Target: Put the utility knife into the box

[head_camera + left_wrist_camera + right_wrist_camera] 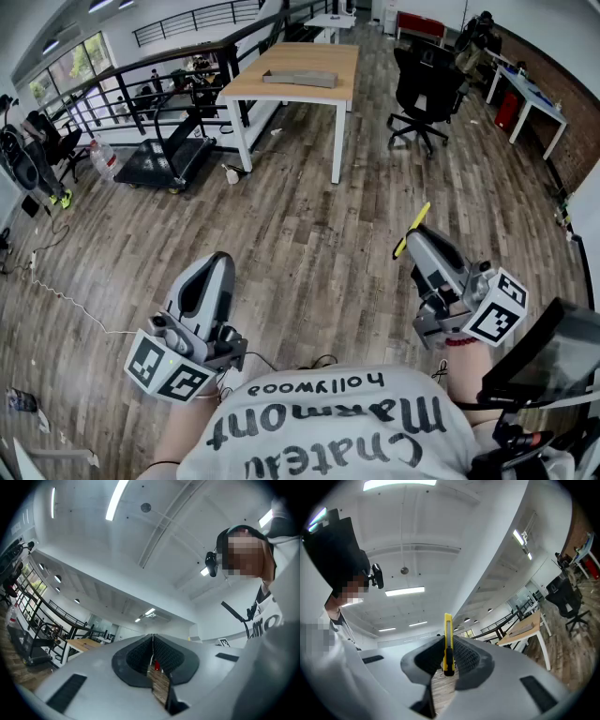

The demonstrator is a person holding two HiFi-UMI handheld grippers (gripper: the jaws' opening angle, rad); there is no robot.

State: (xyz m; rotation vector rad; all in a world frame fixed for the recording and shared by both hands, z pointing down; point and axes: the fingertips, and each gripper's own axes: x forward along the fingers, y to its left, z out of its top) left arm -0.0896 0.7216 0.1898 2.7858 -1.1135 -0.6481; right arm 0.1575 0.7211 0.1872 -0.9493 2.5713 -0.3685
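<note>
Smooth yellow plastic utility knife [448,641], wood-topped table [323,56], matt wood-plank floor [309,244].

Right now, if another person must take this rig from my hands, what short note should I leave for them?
Left hand-held gripper: jaws closed, nothing between them.
Right hand-held gripper: closed on the yellow utility knife, which sticks up out of the jaws.
The grey box, probably the target, lies on the wooden table, far ahead across the floor.
Done: the knife is in the grip.
Left: walk to the table, lower the knife into the box, open the jaws.
</note>
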